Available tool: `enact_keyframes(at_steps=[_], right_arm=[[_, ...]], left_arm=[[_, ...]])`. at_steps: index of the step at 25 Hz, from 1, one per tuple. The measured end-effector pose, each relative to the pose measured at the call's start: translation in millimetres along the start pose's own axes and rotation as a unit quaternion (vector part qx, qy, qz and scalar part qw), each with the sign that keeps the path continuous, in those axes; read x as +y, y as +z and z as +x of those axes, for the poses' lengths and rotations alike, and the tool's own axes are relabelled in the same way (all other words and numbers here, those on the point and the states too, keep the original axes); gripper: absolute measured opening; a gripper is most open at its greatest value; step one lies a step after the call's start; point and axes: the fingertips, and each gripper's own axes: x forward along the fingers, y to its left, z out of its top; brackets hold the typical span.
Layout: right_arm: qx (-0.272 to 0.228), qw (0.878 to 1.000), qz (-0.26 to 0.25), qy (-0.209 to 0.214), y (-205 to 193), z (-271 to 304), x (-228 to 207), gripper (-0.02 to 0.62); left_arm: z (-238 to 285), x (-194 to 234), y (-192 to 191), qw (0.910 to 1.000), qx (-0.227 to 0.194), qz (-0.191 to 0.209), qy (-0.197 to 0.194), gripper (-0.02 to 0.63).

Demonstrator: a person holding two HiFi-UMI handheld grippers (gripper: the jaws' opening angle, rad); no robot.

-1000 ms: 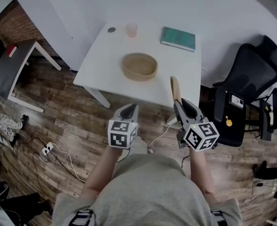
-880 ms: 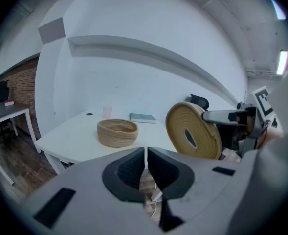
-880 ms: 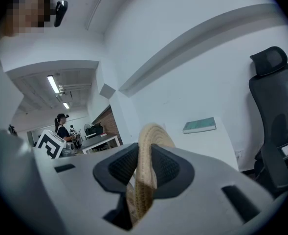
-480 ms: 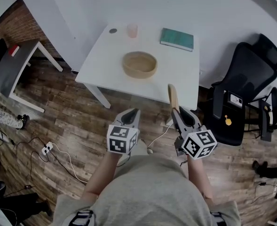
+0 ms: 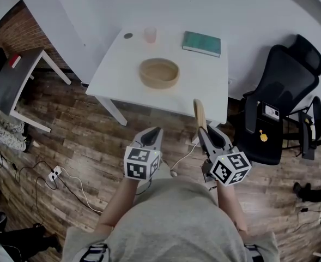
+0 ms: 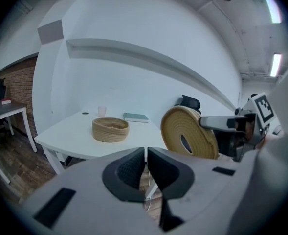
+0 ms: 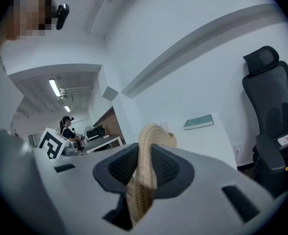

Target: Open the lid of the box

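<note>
The round woven box [image 5: 159,73] stands open on the white table [image 5: 122,70], also seen in the left gripper view [image 6: 110,129]. Its flat woven lid [image 5: 200,113] is off the box, held upright and edge-on over the floor in front of the table. My right gripper [image 5: 204,131] is shut on the lid's rim [image 7: 148,160], with both pads pressing on it. My left gripper [image 5: 156,130] hovers beside it, shut and empty [image 6: 146,153]. From the left gripper view the lid [image 6: 188,133] shows as a disc with a dark slot in its middle.
On the table's far side lie a teal book [image 5: 201,43], a pink cup [image 5: 150,34] and a small dark disc [image 5: 128,35]. A black office chair [image 5: 283,91] stands to the right and a grey side table [image 5: 7,81] to the left. Cables run over the wooden floor.
Both grippers have drawn back a little from the table, toward the person's body. The lid stays in the right gripper. The jaws have not changed.
</note>
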Motion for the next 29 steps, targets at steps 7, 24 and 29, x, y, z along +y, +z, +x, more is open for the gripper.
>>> enact_keyframes(at_steps=[7, 24, 29], right_arm=[[-0.012, 1.0, -0.013, -0.006, 3.7, -1.9, 2.3, 0.084], [-0.014, 1.0, -0.011, -0.004, 6.8, 5.0, 1.5, 0.083], [-0.012, 1.0, -0.011, -0.006, 7.5, 7.9, 0.6, 0.083]], left_arm=[[-0.8, -1.6, 1.0, 1.0, -0.001, 0.003, -0.003, 0.02], [4.5, 0.8, 3.0, 0.9999, 0.002, 0.011, -0.004, 0.02], [7.5, 4.0, 4.5, 0.9999, 0.006, 0.011, -0.006, 0.02]])
